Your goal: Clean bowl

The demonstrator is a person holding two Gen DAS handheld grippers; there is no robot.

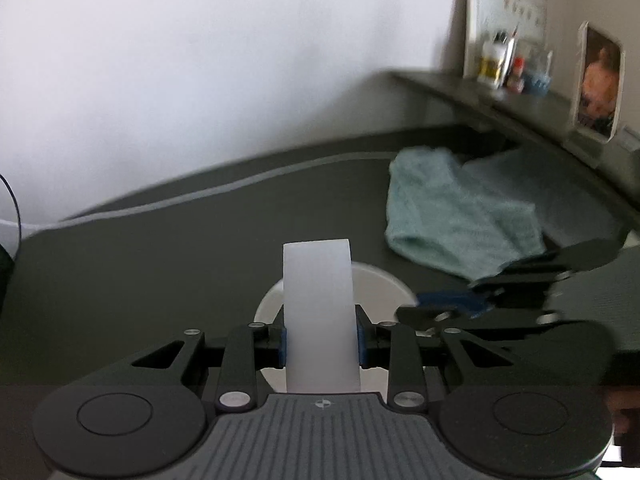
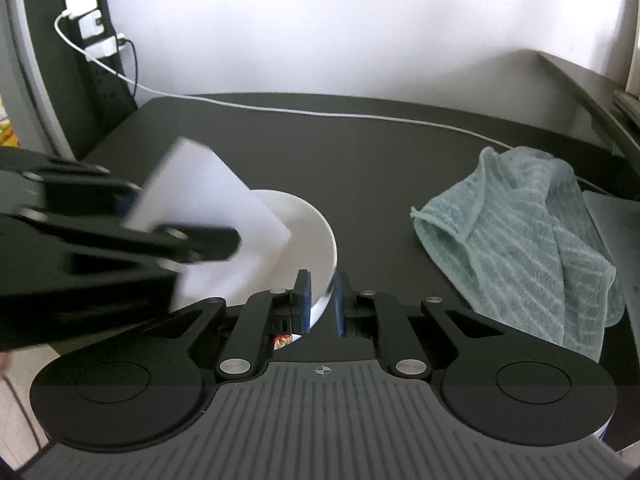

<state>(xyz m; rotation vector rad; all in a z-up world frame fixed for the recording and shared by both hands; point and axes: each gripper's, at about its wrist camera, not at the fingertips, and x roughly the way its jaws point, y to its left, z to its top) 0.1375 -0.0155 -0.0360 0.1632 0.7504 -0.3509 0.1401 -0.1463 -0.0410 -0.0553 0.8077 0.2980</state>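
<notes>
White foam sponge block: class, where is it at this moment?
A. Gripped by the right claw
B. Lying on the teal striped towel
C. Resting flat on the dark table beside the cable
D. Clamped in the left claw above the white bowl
D. The left claw is shut on the white foam sponge block, held above the white bowl, whose rim the right claw pinches.

No writing can be read in either view. In the left wrist view the framed sheet (image 1: 508,4) against the wall bears red marks too blurred to make out, and the labels on the small bottles (image 1: 496,64) on the shelf (image 1: 460,84) are equally illegible; each gripper body carries only a small crosshair mark (image 2: 320,369), not text
</notes>
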